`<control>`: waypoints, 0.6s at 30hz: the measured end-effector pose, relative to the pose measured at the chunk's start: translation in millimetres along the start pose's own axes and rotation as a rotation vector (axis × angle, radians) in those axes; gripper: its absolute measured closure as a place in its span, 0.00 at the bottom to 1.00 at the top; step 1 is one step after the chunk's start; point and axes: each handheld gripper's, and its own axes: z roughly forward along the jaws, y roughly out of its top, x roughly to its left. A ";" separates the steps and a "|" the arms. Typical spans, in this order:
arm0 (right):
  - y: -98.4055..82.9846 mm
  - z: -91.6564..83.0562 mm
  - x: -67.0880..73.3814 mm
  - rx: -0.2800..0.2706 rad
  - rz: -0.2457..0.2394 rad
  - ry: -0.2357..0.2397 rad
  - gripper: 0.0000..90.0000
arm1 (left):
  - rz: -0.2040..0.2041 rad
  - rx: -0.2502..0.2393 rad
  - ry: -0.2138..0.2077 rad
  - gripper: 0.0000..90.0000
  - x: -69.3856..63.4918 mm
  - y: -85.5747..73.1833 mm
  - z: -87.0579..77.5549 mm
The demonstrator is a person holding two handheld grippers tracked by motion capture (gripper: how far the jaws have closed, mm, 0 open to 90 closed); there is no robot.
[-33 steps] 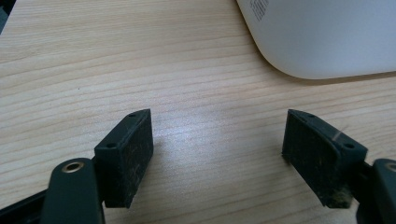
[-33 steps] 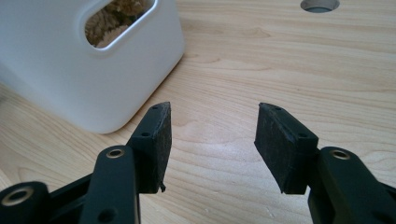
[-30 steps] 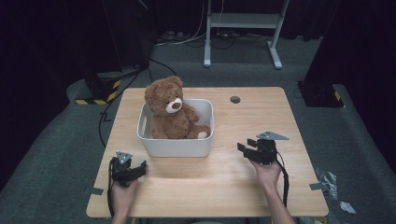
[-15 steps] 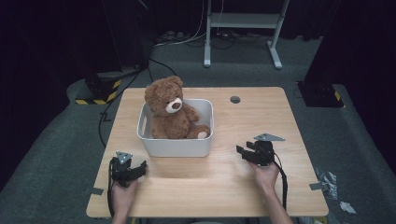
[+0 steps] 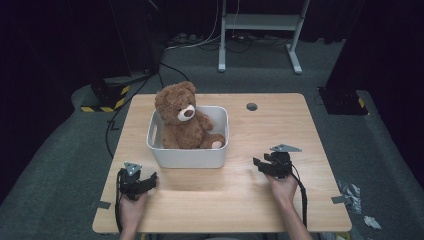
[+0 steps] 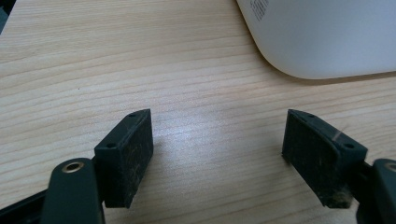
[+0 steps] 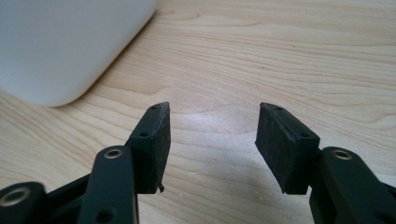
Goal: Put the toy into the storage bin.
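Observation:
A brown teddy bear [image 5: 182, 120] sits upright in a white bin [image 5: 187, 157] at the table's left centre. My left gripper [image 5: 150, 179] rests low over the wood near the front left, just short of the bin's near left corner. Its jaws are open with nothing between them [image 6: 217, 149], and the bin's rounded corner [image 6: 327, 37] lies ahead to the right. My right gripper [image 5: 260, 164] hovers right of the bin, also open and empty [image 7: 212, 140], with the bin's corner [image 7: 60, 46] ahead on its left.
The wooden table [image 5: 300, 125] has a round grommet hole [image 5: 251, 106] near its far edge. A metal stand [image 5: 260, 35] and cables lie on the floor beyond. Bare wood spreads right of the bin and along the front edge.
My right gripper has shifted slightly toward the near edge and left. The left gripper, bear and bin have stayed put.

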 end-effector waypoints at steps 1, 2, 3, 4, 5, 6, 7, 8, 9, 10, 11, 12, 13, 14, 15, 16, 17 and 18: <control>-0.3 0.9 -0.5 -0.001 -0.005 -0.008 0.49 | 0.000 0.000 0.000 0.27 0.0 0.0 0.0; -0.9 1.4 -0.9 0.002 -0.002 -0.011 0.48 | 0.000 0.000 0.000 0.27 0.0 0.0 0.0; -1.3 2.1 -1.3 0.003 0.005 -0.013 0.48 | 0.000 0.000 0.000 0.27 0.0 0.0 0.0; -1.6 3.0 -2.3 0.004 0.000 -0.017 0.48 | 0.000 0.000 0.000 0.27 0.0 0.0 0.0; -1.9 3.4 -2.7 0.009 0.001 -0.022 0.47 | 0.000 0.000 0.000 0.27 0.0 0.0 0.0; -2.3 4.0 -3.0 0.010 0.001 -0.025 0.47 | 0.000 0.000 0.000 0.27 0.0 0.0 0.0; -2.7 4.9 -3.8 0.009 0.000 -0.029 0.47 | 0.000 0.000 0.000 0.27 0.0 0.0 0.0; -3.0 5.4 -4.3 0.014 0.000 -0.031 0.47 | 0.000 0.000 0.000 0.27 0.0 0.0 0.0; -3.3 6.0 -4.5 0.018 0.001 -0.036 0.47 | 0.000 0.000 0.000 0.27 0.0 0.0 0.0; -3.6 6.7 -4.6 0.021 0.003 -0.042 0.47 | 0.000 0.000 0.000 0.27 0.0 0.0 0.0; -3.9 7.2 -5.1 0.025 0.003 -0.047 0.47 | 0.000 0.000 0.000 0.27 0.0 0.0 0.0; -4.2 7.8 -5.6 0.025 0.004 -0.049 0.46 | 0.000 0.000 0.000 0.27 0.0 0.0 0.0; -4.3 8.2 -6.5 0.029 -0.001 -0.053 0.46 | 0.000 0.000 0.000 0.27 0.0 0.0 0.0; -4.5 9.0 -6.3 0.033 0.000 -0.053 0.45 | 0.000 0.000 0.000 0.27 0.0 0.0 0.0; -4.8 9.5 -5.8 0.042 -0.008 -0.057 0.45 | 0.000 0.000 0.000 0.27 0.0 0.0 0.0; -5.0 9.9 -5.3 0.045 -0.013 -0.062 0.45 | 0.000 0.000 0.000 0.27 0.0 0.0 0.0; -5.1 10.6 -5.2 0.048 -0.021 -0.068 0.44 | 0.000 0.000 0.000 0.27 0.0 0.0 0.0; -5.4 11.5 -5.7 0.050 -0.028 -0.074 0.44 | 0.000 0.000 0.000 0.27 0.0 0.0 0.0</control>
